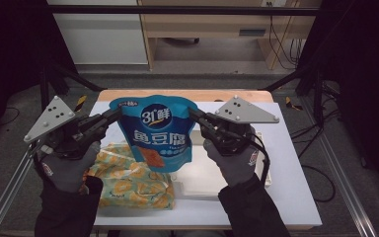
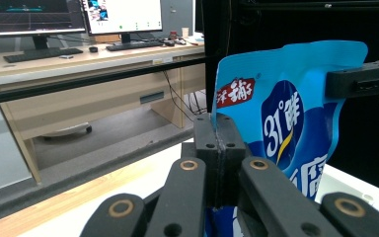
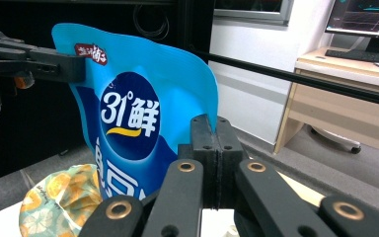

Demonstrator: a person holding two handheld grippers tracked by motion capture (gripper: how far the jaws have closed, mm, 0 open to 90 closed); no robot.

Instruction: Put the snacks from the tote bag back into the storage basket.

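Observation:
A blue snack pouch (image 1: 155, 131) with white characters hangs upright in the air above the table, held by both upper corners. My left gripper (image 1: 117, 113) is shut on its left edge, and my right gripper (image 1: 192, 113) is shut on its right edge. In the left gripper view the pouch (image 2: 281, 118) is pinched between the closed jaws of my left gripper (image 2: 217, 123), with the other gripper's jaw clamping the far corner. In the right gripper view the pouch (image 3: 143, 108) is likewise pinched in my right gripper (image 3: 216, 126).
A yellow and green patterned bag (image 1: 128, 177) lies on the white table (image 1: 286, 187) at the front left, under the pouch. A white tray (image 1: 205, 177) lies to its right. Desks with monitors stand beyond the table.

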